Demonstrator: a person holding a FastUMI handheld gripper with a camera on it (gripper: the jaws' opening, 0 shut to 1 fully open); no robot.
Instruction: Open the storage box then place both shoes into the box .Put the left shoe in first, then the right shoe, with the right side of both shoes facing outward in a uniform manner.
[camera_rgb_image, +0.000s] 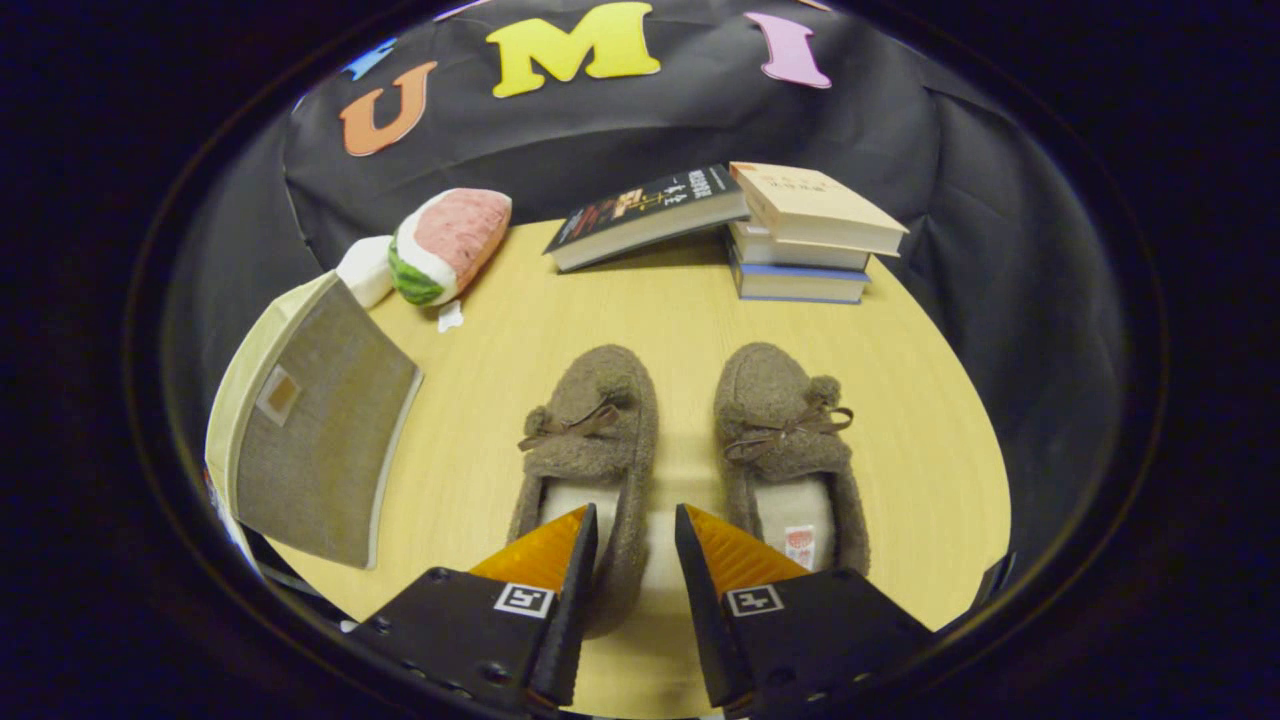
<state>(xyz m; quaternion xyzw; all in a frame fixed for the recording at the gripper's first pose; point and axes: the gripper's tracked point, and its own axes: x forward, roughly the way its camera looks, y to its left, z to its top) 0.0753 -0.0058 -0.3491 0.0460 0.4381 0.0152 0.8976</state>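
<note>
Fuzzy brown left slipper (590, 440) sits at twelve o'clock of the gripper (636, 528), fingers parted, empty, apparently straddling its inner wall for pickup.

Light wood desk (680, 320) carried all items. Two brown fuzzy shoes, left shoe (590, 440) & right shoe (785, 440), lay side by side near middle, toes pointing to the wall. Storage box (310, 440) stood at left w/ lid shut. Behind it lay a watermelon plush (445, 245). Books (800, 240) were stacked at the back, w/ one dark book (645, 215) leaning on them.
</note>
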